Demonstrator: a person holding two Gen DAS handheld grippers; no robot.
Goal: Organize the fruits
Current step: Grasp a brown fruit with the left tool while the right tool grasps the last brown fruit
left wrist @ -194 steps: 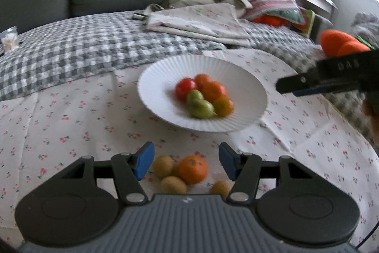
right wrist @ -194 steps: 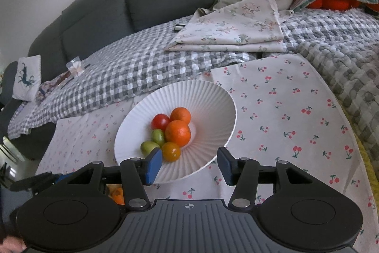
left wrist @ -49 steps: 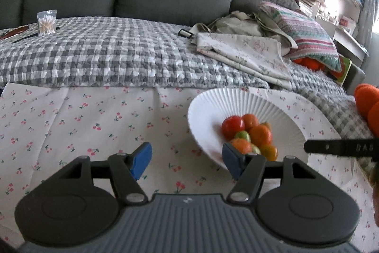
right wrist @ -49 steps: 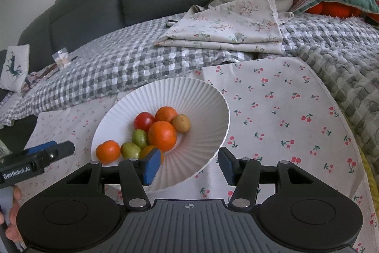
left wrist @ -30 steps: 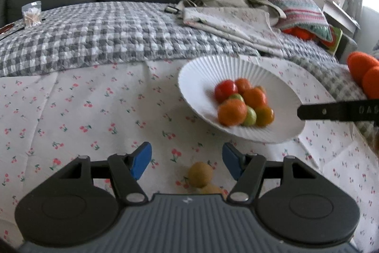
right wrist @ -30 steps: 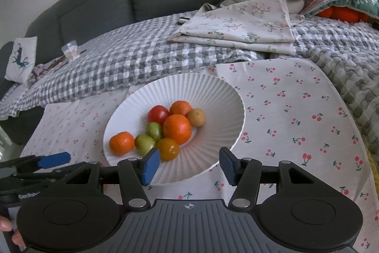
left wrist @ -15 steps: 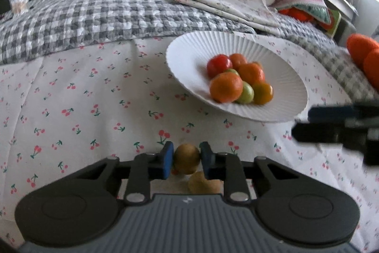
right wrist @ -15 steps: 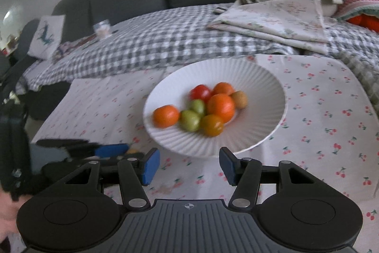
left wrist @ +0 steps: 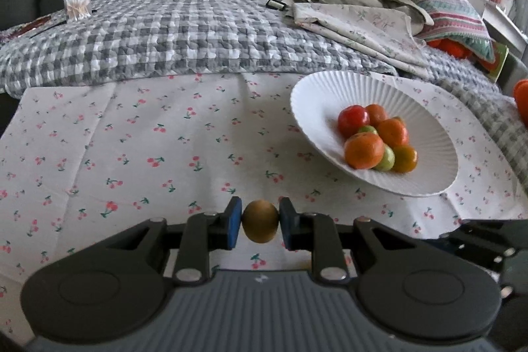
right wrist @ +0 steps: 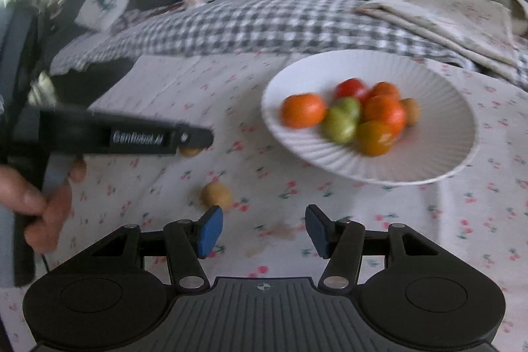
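— Near the table's front edge, where is the fruit?
— Pinched in the left claw [left wrist: 260, 226]: a brown kiwi [left wrist: 260, 226], with the plate [left wrist: 316, 88] ahead to its right.
— And the right claw [right wrist: 263, 231]?
— Spread, empty; a second kiwi [right wrist: 216, 194] lies just ahead-left.

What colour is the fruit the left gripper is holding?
Brownish-gold, like a kiwi; clearest in the left wrist view, between the left gripper pads.

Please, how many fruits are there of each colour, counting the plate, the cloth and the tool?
Orange fruit: 4
Green fruit: 2
Red fruit: 1
Brown fruit: 3 (one on the plate, one on the cloth, one in the left tool)
Total: 10
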